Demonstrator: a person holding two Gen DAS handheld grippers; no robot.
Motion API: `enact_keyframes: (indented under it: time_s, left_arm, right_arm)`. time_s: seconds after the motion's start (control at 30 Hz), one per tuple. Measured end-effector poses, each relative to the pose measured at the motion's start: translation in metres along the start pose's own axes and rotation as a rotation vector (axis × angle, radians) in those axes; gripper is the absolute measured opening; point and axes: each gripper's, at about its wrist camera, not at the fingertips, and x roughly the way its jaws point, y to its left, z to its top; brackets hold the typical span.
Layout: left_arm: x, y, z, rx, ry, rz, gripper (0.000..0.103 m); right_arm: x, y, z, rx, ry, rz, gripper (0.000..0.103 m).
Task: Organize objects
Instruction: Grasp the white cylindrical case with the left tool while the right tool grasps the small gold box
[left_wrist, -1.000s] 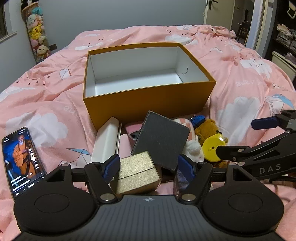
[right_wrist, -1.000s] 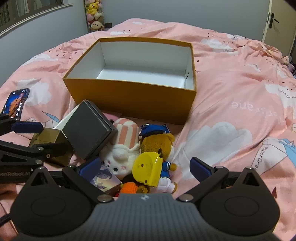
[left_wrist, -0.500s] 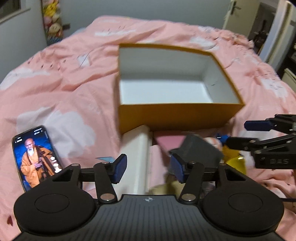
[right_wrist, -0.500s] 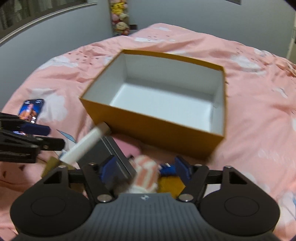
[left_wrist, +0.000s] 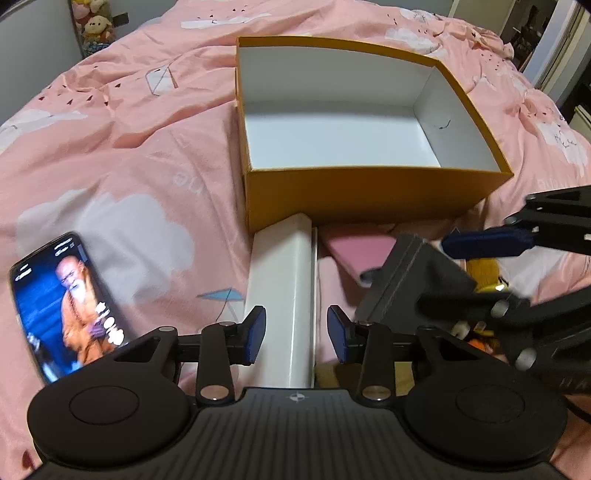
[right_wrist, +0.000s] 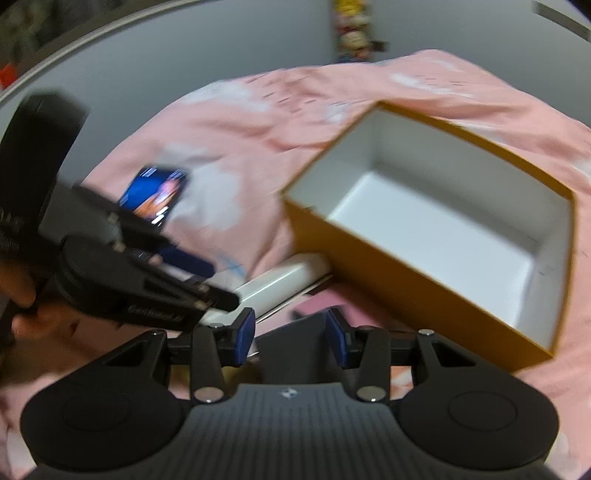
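An open orange cardboard box with a white inside (left_wrist: 354, 192) sat on the pink cloud-print duvet (left_wrist: 122, 147), nothing in it. Just in front of its near wall lay a long white rectangular case (left_wrist: 282, 295), end-on to the box and almost touching it. The left gripper (left_wrist: 296, 334) straddled that case, blue pads either side with a gap visible on each flank, so the jaws stood released around it. Right of the case, also before the box, lay a flat pink item (left_wrist: 354, 251) and a dark grey square box (left_wrist: 402, 280). The right gripper (right_wrist: 290, 338) hung over the dark grey square box (right_wrist: 295, 343); its pads flanked it closely, though blur hid whether they touched. Left of the orange box, well apart, lay a lit smartphone (left_wrist: 66, 306).
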Motion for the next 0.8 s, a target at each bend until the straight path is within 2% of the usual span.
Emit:
enact_keyframes:
  time_s: [0.13,0.37,0.47,0.57,0.8]
  left_arm:
    - [-0.013,0.004,-0.010,-0.010,0.007,-0.011,0.043]
    - [-0.029,0.002,-0.027,-0.011,-0.002,-0.017,0.043]
    - [-0.032,0.006,-0.034,-0.028,0.000,-0.026,0.042]
    - [-0.033,0.013,-0.040,-0.052,0.001,-0.024,0.042]
    - [-0.031,0.016,-0.048,-0.026,0.000,-0.036,0.042]
  right_arm:
    - [0.003,0.017,-0.001,-0.101,0.063,0.068,0.046]
    - [0.015,0.044,-0.002,-0.305,0.165,0.126,0.050]
    - [0.024,0.056,-0.002,-0.389,0.194,0.131,0.060]
    - [0.032,0.067,-0.002,-0.479,0.210,0.131,0.060]
    - [0.047,0.076,0.003,-0.566,0.246,0.131,0.056]
